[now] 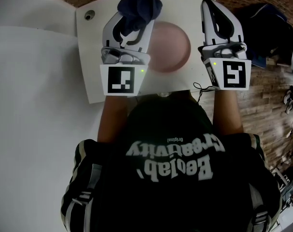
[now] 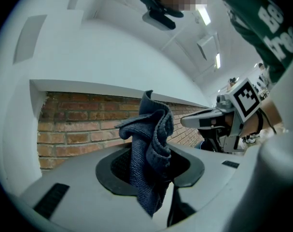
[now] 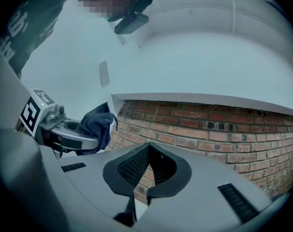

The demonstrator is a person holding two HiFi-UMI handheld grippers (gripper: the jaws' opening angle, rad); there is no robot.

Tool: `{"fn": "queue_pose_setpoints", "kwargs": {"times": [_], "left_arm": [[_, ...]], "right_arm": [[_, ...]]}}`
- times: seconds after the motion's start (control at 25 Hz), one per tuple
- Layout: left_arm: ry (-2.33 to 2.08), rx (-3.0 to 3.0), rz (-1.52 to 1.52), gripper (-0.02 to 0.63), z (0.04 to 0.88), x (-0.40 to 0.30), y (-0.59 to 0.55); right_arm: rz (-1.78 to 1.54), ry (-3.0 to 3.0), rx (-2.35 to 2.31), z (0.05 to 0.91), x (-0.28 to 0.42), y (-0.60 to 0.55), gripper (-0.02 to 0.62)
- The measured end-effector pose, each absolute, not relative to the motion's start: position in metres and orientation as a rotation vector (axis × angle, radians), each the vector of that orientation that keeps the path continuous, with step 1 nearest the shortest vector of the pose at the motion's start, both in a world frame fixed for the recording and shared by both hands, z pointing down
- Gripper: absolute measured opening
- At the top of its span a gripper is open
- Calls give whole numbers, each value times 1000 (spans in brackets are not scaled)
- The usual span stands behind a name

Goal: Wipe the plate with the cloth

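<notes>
The left tool (image 2: 148, 167) is clamped on a dark blue cloth (image 2: 151, 139), which stands bunched up out of its jaws. The right tool (image 3: 148, 164) has its jaws together with nothing between them. The pink plate (image 1: 173, 47) lies about in the middle of the white worktop (image 1: 93, 71), between both tools. In the head view the cloth is over the plate's far left rim; whether they touch, I cannot tell.
</notes>
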State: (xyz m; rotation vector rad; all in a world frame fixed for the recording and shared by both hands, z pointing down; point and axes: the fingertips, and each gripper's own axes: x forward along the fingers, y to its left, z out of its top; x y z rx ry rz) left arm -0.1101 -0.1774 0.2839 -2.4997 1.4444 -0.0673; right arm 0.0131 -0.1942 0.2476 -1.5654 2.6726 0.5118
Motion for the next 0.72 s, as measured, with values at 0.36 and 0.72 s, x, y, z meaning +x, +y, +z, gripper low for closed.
{"fn": "queue_pose_setpoints", "kwargs": {"times": [0.36, 0.72], "left_arm": [[1450, -2504, -74, 143, 293, -114, -185], [1458, -2515, -67, 143, 297, -116, -187]], "right_arm": [[453, 2796, -1632, 292, 12, -209, -3], [-158, 2951, -1711, 420, 32, -219, -2]]}}
